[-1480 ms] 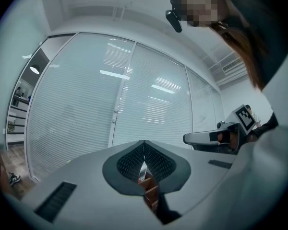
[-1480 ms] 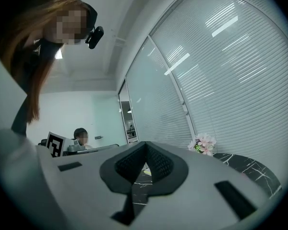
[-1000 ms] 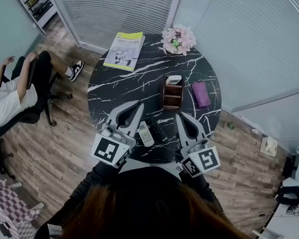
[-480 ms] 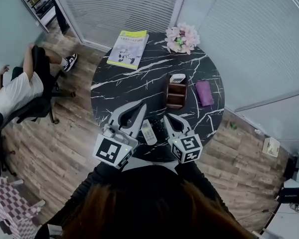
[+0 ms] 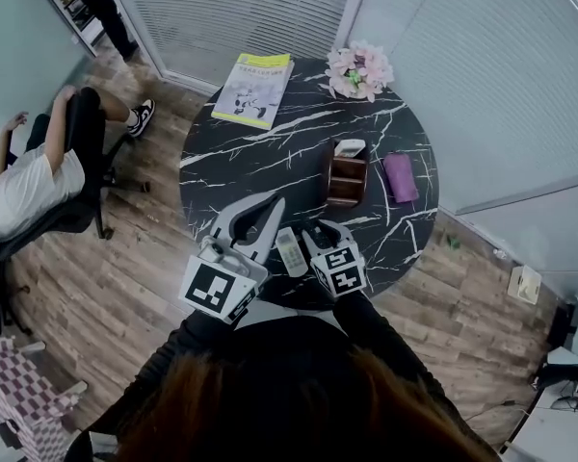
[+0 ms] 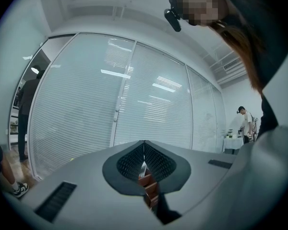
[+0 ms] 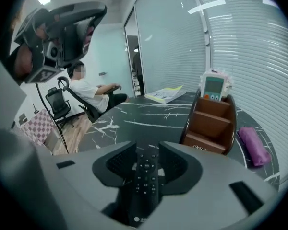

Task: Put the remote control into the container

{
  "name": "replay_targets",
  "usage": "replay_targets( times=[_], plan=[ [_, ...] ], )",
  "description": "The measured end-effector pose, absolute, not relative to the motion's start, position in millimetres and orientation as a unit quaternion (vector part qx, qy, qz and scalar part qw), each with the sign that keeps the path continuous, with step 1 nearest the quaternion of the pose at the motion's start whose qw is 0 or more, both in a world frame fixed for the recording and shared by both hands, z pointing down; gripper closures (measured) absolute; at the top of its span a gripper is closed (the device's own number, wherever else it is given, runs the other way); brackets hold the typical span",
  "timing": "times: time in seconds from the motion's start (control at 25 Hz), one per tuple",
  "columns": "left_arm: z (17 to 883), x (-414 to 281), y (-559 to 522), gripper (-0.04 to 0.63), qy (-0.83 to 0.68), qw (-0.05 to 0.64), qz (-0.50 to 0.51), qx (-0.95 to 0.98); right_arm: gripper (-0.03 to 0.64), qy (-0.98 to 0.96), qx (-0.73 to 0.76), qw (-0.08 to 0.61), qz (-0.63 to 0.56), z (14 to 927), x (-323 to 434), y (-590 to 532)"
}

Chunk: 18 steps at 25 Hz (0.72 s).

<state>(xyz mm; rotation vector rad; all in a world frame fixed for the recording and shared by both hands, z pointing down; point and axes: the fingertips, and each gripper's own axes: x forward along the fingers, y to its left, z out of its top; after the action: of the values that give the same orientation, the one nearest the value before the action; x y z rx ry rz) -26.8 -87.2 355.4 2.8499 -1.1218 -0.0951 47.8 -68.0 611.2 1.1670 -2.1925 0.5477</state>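
I counted three remotes, one container and two grippers over a round black marble table [image 5: 260,152].

The black remote control [image 7: 145,176] lay flat on the table at the near edge, between the jaws of the right gripper [image 7: 146,150]. Those jaws had just been opening and stood spread, one on either side of it, without pinching it. A white remote [image 5: 291,251] lay on the table just to the left of the right gripper, between it and the left gripper [image 5: 270,203]. The left gripper's jaws were pressed together with nothing in them.

The brown wooden container [image 7: 209,123] stood upright farther out on the table, ahead and a little right of the black remote, and apart from it. Its stepped compartments faced me. A pale remote with a green screen [image 7: 212,87] stood upright in the rearmost one.

A single purple pouch [image 5: 400,178] lay just right of the container. At the far edge sat one bunch of pink flowers [image 5: 359,70] and one yellow-green booklet [image 5: 252,89].

One person [image 5: 24,186] reclined in an office chair on the wooden floor, well left of the table.
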Motion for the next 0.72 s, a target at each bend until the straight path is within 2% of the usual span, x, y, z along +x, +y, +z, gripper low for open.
replay_targets(
  times=[0.04,0.08,0.4,0.72],
  plan=[
    [355.4,-27.6,-87.5,0.586,-0.366,0.039,-0.031,0.929,0.434,-0.818,0.433,0.313,0.213,621.6,47.2,-66.0],
    [355.5,-28.2,-87.9,0.586,-0.366,0.039,-0.031,0.929,0.384,-0.812,0.429,0.329,0.220,630.7,47.1,-64.0],
    [357.5,-32.4,-91.3,0.586,-0.371,0.043,-0.029,0.927,0.383,-0.793,0.400,0.400,0.225,662.4,44.9,-57.6],
    [360.4,-34.3,-94.9,0.586,-0.374,0.047,-0.026,0.926,0.383,-0.784,0.388,0.425,0.231,677.7,45.3,-59.9]
  ],
)
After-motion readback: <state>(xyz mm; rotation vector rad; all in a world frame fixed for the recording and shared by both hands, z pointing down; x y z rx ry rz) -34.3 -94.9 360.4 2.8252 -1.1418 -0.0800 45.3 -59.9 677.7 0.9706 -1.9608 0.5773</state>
